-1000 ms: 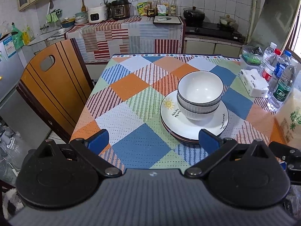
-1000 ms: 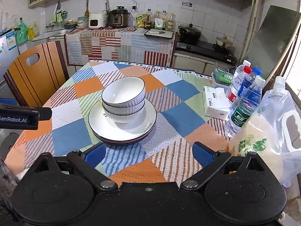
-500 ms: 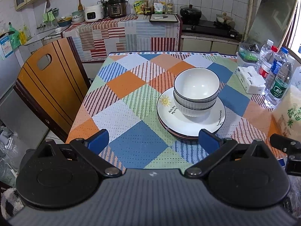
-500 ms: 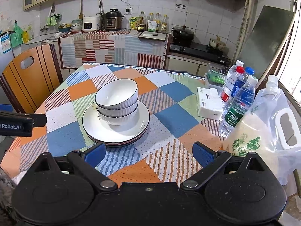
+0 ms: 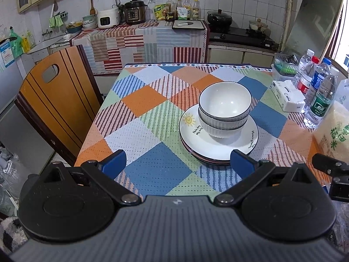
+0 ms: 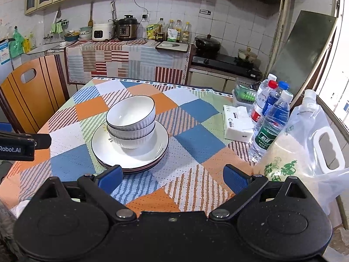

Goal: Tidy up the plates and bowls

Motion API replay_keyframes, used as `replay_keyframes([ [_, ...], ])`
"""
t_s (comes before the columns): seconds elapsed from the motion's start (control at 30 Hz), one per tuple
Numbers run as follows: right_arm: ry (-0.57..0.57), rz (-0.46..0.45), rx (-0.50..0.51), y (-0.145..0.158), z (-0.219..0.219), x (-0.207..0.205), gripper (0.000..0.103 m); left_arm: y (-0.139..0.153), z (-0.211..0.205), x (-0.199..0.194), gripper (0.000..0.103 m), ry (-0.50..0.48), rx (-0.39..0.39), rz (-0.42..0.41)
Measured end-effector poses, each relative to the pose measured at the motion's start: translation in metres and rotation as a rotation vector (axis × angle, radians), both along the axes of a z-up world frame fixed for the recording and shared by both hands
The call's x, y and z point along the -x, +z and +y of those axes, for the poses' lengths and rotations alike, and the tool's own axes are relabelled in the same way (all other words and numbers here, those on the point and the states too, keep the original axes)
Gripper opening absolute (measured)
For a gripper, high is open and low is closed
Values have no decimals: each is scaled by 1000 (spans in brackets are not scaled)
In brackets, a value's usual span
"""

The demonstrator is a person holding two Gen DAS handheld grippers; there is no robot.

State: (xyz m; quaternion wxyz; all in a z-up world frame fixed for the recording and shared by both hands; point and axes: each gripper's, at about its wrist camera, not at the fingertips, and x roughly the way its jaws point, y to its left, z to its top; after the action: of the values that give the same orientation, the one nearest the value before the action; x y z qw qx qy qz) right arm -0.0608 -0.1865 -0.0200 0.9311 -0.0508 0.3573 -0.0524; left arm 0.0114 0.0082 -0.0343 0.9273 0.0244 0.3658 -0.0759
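On checkered tablecloth point(image 5: 152, 118): two stacked bowls point(image 5: 224, 107) atop plates point(image 5: 218, 146); left gripper point(image 5: 177, 163) and right gripper point(image 6: 172, 178) both spread apart, empty.

White, dark-rimmed bowls point(image 5: 224, 107) and a sun-printed plate point(image 5: 218, 146) on a tablecloth point(image 5: 139, 131) chequered orange, blue, green and striped.

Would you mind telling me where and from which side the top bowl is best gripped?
Probably by the thin rim of the top bowl, one finger inside and one outside, coming from above on the near side. It sits upright, nested in the lower bowl, so only its rim and upper wall stand free.
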Motion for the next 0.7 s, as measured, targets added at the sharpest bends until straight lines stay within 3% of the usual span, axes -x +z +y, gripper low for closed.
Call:
replay_keyframes([
  [0.7,-9,14,6,-2,0,1,100,-2,1,1,103,-6,13,1],
])
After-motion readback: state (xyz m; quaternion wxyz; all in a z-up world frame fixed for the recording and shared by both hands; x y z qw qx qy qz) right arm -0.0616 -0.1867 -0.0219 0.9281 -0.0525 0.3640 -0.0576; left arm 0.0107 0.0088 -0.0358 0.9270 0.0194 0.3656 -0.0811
